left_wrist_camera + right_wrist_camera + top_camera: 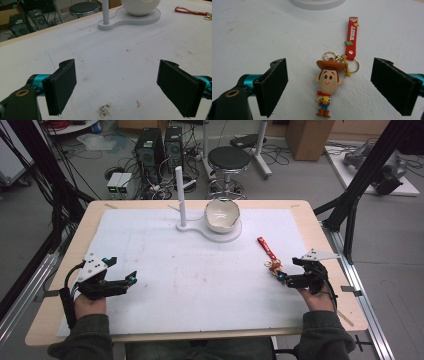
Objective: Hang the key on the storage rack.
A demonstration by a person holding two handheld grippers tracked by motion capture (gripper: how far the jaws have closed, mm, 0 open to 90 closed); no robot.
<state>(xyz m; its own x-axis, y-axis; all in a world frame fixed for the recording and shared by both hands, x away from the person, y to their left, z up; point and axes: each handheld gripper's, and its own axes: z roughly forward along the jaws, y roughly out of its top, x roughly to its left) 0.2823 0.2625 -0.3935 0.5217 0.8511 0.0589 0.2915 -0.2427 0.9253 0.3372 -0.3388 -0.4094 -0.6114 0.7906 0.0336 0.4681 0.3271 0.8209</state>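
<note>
Both grippers, left gripper (122, 270) and right gripper (290, 268), stand released; cowboy keychain (328, 81) lies untouched between the right's 2 jaws.

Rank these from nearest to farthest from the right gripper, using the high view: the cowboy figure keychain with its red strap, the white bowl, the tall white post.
1. Cowboy figure keychain with red strap: just ahead of the right gripper, on the table's right side.
2. White bowl: far centre, on the white base.
3. Tall white post: left of the bowl, same base.
</note>
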